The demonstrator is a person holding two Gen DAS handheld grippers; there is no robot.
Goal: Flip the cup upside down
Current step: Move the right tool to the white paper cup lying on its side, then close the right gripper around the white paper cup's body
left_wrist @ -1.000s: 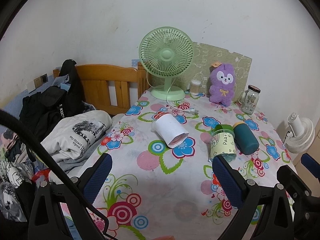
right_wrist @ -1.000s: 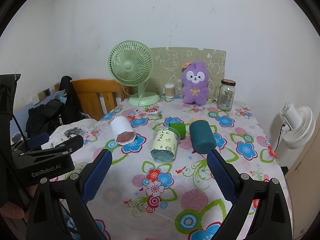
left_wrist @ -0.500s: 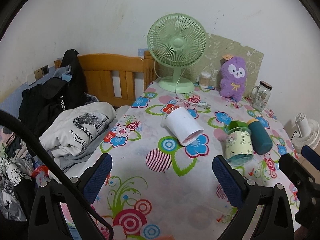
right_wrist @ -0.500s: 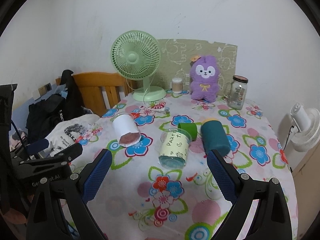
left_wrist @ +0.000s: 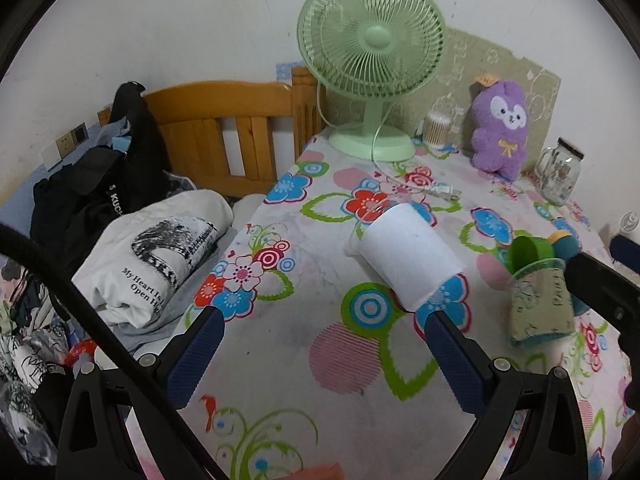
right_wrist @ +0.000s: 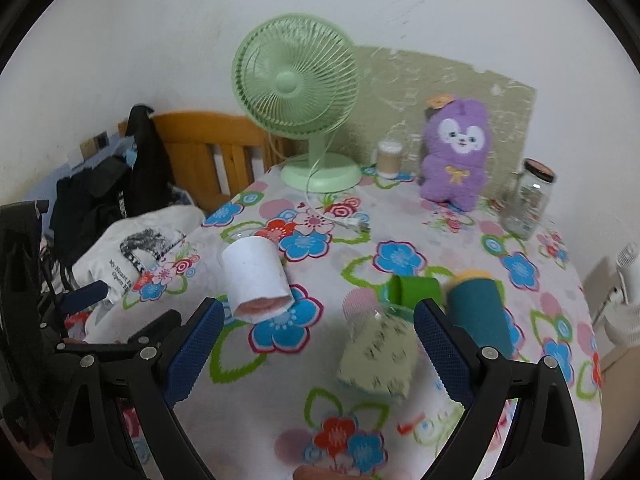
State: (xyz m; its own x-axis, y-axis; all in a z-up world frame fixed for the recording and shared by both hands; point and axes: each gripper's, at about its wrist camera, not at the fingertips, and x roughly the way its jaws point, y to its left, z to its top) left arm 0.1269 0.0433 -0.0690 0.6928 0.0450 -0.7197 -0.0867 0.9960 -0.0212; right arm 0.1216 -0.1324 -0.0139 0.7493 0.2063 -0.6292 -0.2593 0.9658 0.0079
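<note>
A white cup (left_wrist: 408, 256) lies on its side on the flowered tablecloth (left_wrist: 344, 344), mouth toward me; it also shows in the right wrist view (right_wrist: 256, 280). A pale green cup with writing (right_wrist: 378, 350) lies on its side, and it shows in the left wrist view (left_wrist: 540, 304) too. A small green cup (right_wrist: 414, 290) and a teal cup (right_wrist: 478, 312) lie beside it. My left gripper (left_wrist: 320, 352) is open and empty, just short of the white cup. My right gripper (right_wrist: 320, 344) is open and empty, its right finger near the pale green cup.
A green desk fan (left_wrist: 372, 60), a purple plush toy (left_wrist: 500, 128), a glass jar (left_wrist: 560, 170) and a cotton-swab tub (left_wrist: 436, 128) stand at the back. The fan's cord and plug (left_wrist: 440, 190) lie behind the white cup. A bed with clothes (left_wrist: 152, 256) is left of the table.
Both grippers have moved forward toward the cups, which now look larger and closer. Both stay open. The cups have not moved.
</note>
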